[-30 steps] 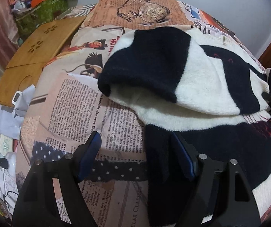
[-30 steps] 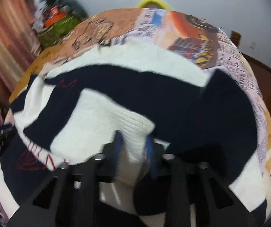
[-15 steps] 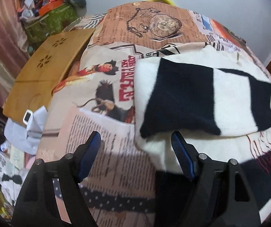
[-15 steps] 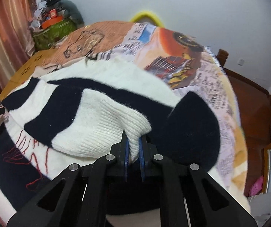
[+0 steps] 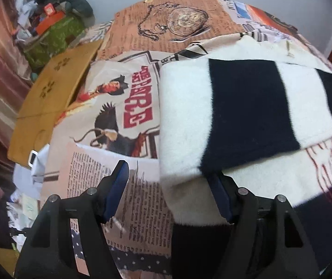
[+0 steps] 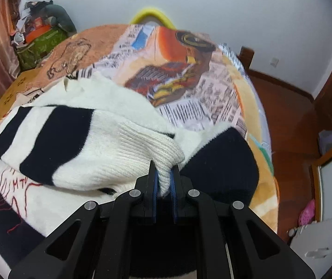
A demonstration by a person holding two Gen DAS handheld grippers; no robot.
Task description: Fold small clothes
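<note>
A black-and-white striped knit sweater [image 5: 247, 107] lies on the bed, its sleeve [image 6: 77, 144] folded across the body. My right gripper [image 6: 164, 174] is shut on the sleeve's white ribbed cuff [image 6: 163, 158] and holds it over the sweater. My left gripper [image 5: 169, 183] is open; the sweater's left edge lies between its blue pads, with the right pad [image 5: 219, 195] under the folded sleeve. Red stitching [image 6: 12, 186] shows on the sweater's front.
The bed has a newspaper-print cover [image 5: 110, 121]. A wooden board [image 5: 50, 93] lies at the bed's left edge. A green bag with clutter [image 6: 38, 44] stands at the back left. Wooden floor [image 6: 289, 121] and a door lie to the right.
The right gripper has drawn the sleeve flat across the sweater toward the right. The left gripper stayed open and moved forward along the sweater's left edge.
</note>
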